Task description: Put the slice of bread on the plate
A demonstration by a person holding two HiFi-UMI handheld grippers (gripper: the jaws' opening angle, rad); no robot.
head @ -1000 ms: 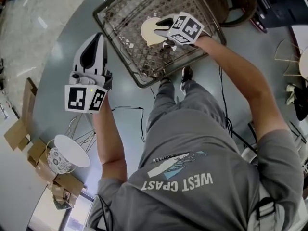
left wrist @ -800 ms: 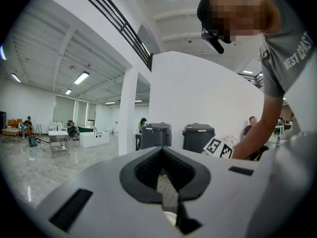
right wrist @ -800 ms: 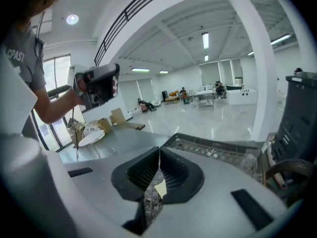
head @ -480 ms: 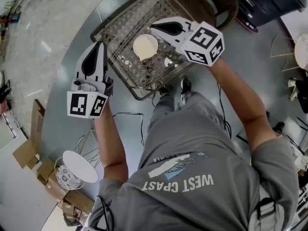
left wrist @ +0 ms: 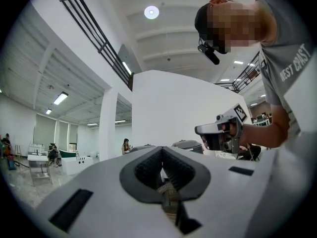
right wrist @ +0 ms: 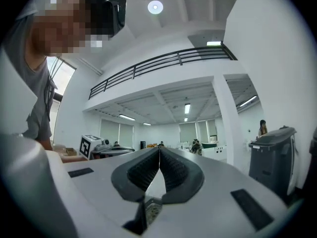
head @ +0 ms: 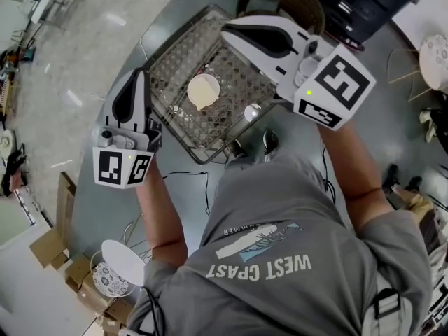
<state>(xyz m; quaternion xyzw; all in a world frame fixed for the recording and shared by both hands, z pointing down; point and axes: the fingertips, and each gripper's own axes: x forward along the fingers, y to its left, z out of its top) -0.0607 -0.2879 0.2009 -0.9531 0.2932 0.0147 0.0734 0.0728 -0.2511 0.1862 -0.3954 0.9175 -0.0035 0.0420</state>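
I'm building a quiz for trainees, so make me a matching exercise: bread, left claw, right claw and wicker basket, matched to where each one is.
Things:
1. bread
2. left claw
3. right claw
4. wicker basket

Places:
A. shut, beside the left edge of the wire tray
B. at the top of the head view, beyond the tray
C. lying in the tray
D. shut and empty, overlapping the tray's right side in the head view

Pairs: 1-C, 2-A, 3-D, 4-B

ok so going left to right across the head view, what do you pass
cardboard → left gripper → slice of bread → right gripper
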